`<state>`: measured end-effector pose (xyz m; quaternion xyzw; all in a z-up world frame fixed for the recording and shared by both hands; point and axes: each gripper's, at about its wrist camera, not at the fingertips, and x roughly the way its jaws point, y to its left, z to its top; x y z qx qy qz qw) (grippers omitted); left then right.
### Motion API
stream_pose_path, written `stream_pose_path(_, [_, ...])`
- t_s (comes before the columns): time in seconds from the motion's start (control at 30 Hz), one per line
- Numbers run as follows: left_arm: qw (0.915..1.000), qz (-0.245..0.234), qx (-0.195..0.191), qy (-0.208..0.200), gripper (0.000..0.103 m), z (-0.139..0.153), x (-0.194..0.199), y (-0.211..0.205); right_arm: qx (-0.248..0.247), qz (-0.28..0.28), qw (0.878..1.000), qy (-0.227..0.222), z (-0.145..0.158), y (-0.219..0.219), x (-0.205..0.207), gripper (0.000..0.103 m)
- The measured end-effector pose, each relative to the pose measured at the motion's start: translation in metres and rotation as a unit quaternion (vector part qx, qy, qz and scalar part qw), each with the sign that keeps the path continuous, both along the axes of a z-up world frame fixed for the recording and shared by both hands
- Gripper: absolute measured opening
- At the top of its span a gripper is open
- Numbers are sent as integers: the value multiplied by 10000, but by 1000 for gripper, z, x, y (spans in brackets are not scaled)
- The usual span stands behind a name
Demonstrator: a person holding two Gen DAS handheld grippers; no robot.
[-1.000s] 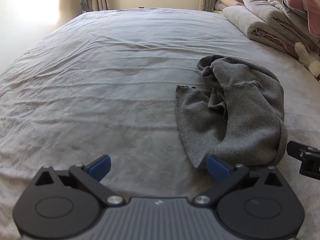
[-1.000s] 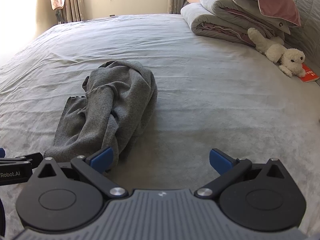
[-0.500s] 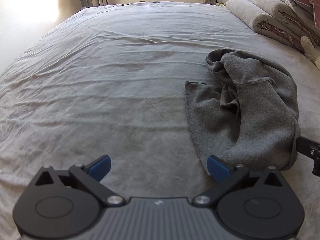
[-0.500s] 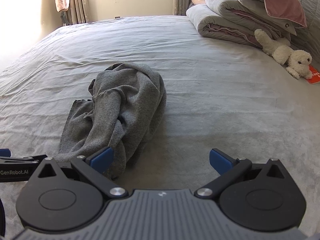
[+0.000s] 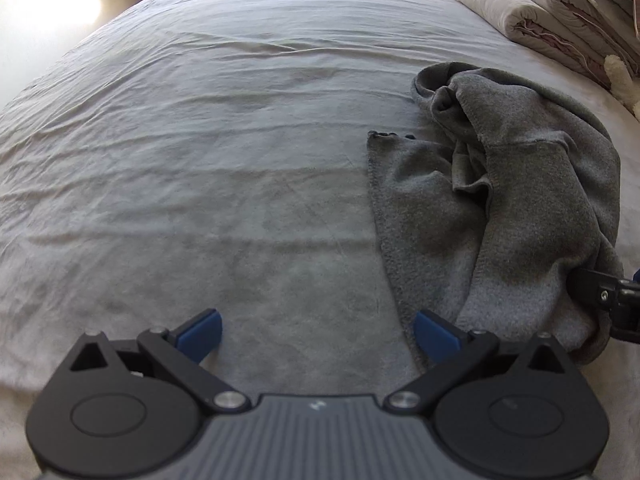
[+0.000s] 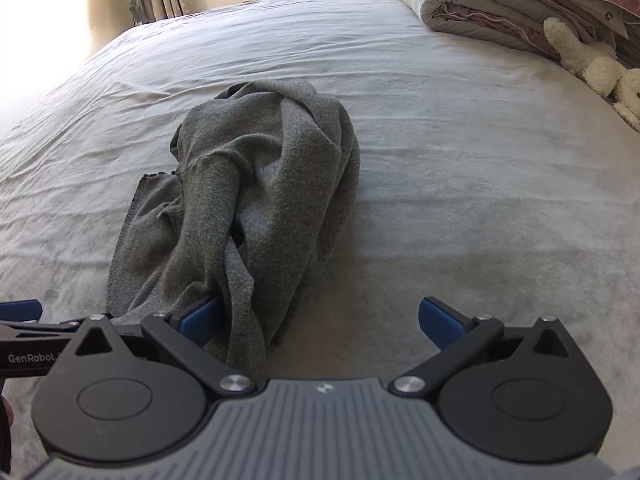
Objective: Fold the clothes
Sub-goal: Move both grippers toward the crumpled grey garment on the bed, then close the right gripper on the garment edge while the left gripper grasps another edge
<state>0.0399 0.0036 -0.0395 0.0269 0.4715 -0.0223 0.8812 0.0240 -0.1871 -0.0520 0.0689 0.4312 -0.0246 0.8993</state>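
A grey garment (image 6: 256,200) lies crumpled in a long heap on the bed (image 5: 200,140), in its near half and toward the right-hand side, with one flat hemmed panel spread out on the heap's left. Your left gripper (image 5: 316,336) is spread wide and holds nothing; its right fingertip (image 5: 434,334) sits at the near end of that flat panel's edge. Your right gripper (image 6: 320,322) is equally wide and empty; the near tail of the cloth lies against its left fingertip (image 6: 200,318) but is not pinched. The step in hand appears to be the first pickup, before any spreading or folding. The next move likely calls for each gripper to close on a separate near corner or hem, then lift and draw apart so the garment opens flat. Folded quilts (image 6: 500,4) and a plush toy (image 6: 596,64) occupy the bed's far right corner, well apart from the work.
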Motion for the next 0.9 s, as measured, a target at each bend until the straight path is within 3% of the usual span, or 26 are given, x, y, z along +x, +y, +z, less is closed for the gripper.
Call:
stream_pose_path(0.13, [9998,-175,65,-118,103,-4,-4,0,261,48,9996,125,-8,-8,-1,103])
stream_pose_path(0.33, [9992,-244,94,-312,103,-7,-7,0,-249,458,9985,158,-14,6,-9,103])
stream_pose_path(0.53, [9989,-208,-1,-411,103,-3,-9,3,-90,470,9988,-86,-6,-4,-17,103])
stream_pose_path(0.73, [9991,-91,-305,-275,103,9,-4,13,47,532,9958,-743,21,-11,-25,103])
stream_pose_path(0.83, [9986,-86,-361,-365,103,16,-3,14,270,517,9948,-837,27,-10,-20,92])
stream_pose_path(0.9, [9984,-107,-382,-395,103,19,-3,14,406,468,9947,-820,27,-8,-14,78])
